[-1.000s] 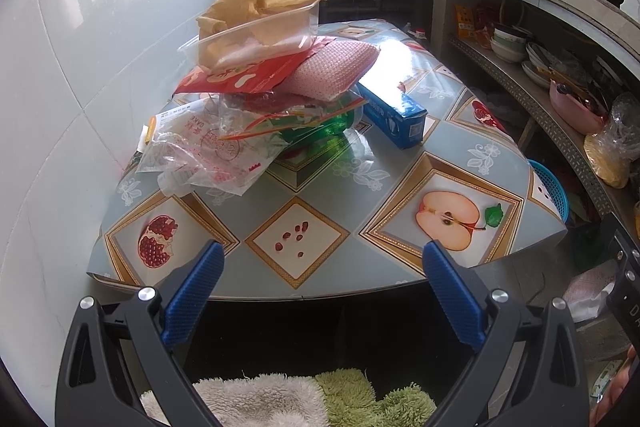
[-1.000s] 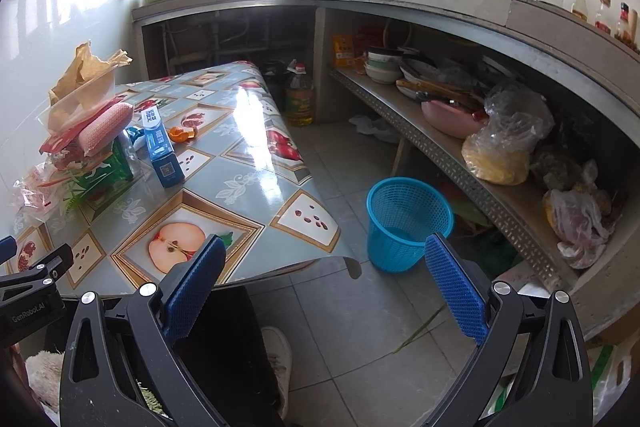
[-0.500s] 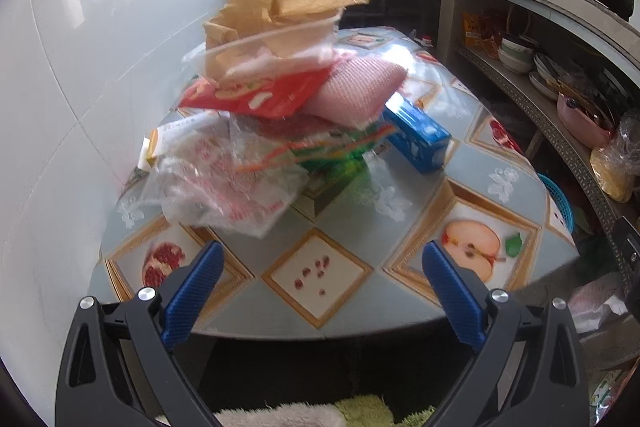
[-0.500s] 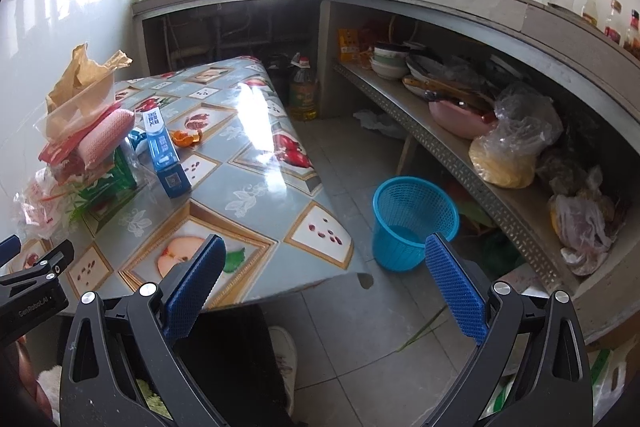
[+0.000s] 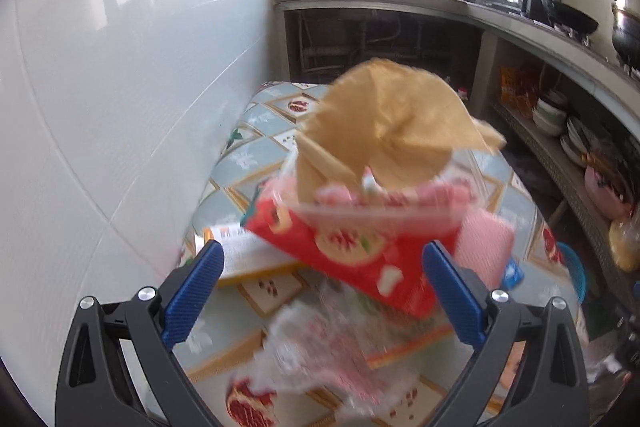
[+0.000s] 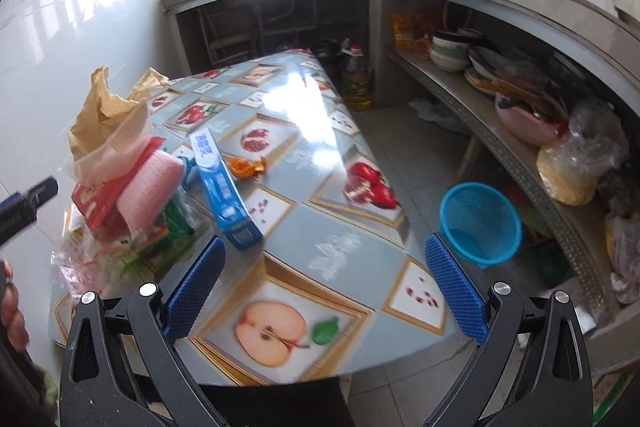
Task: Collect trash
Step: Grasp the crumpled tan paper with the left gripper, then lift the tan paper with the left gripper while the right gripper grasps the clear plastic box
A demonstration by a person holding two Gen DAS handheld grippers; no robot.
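A pile of trash sits at the table's left side by the wall: brown paper (image 5: 392, 123) (image 6: 108, 103) on top, a red packet (image 5: 360, 247) (image 6: 96, 197), a pink sponge-like pad (image 5: 482, 245) (image 6: 148, 189) and crumpled clear wrappers (image 5: 324, 347) (image 6: 84, 259). My left gripper (image 5: 322, 287) is open, close in front of the pile, the red packet between its blue pads without contact. A blue box (image 6: 222, 189) and an orange peel (image 6: 244, 167) lie beside the pile. My right gripper (image 6: 324, 287) hangs open over the table's near edge, holding nothing.
The fruit-patterned table (image 6: 340, 227) stands against a white tiled wall (image 5: 120, 87). A blue basket (image 6: 480, 223) stands on the floor to the right. Shelves (image 6: 500, 131) with bowls and bags run along the right; an oil bottle (image 6: 356, 79) stands behind the table.
My left gripper has moved forward and up to the pile, which now fills its view. The right gripper has advanced a little toward the table. Both stay open.
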